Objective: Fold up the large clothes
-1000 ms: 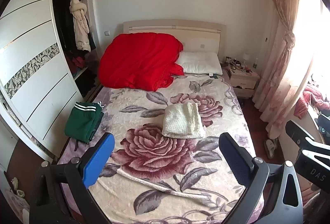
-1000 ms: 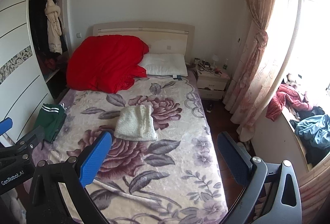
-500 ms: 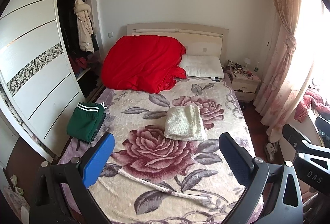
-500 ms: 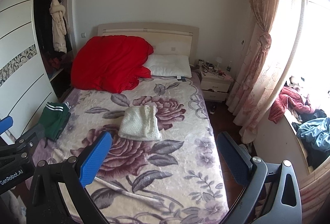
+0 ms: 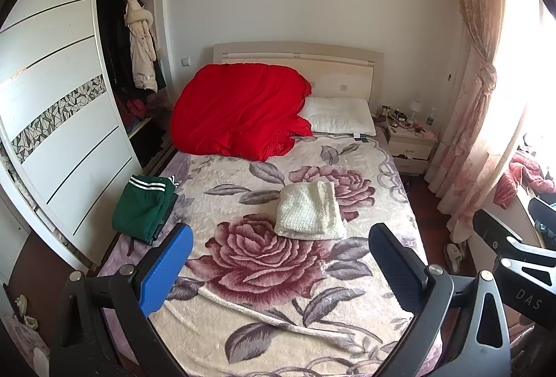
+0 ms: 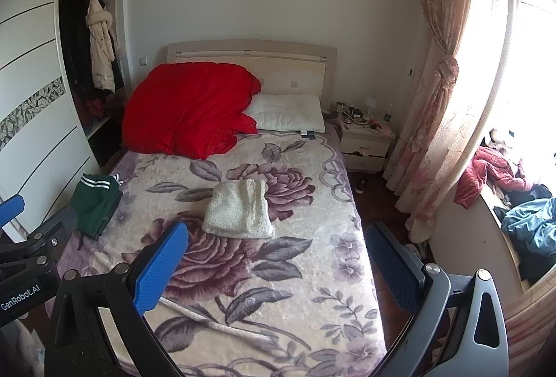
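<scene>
I hold my left tool and right tool spread wide and empty, raised well back from the foot of the bed. The cream knit garment lies folded mid-bed, clear of both tools. The green garment, also folded, sits at the bed's left edge, probably set aside as finished work.

Each pair of tongs is a black frame with triangular cut-outs and silver pivot screws. The left tongs and the right tongs both carry ribbed pads, bright blue on one finger, dark navy on the other. White lettering reads "GenRobot.AI" and "DAS".
</scene>
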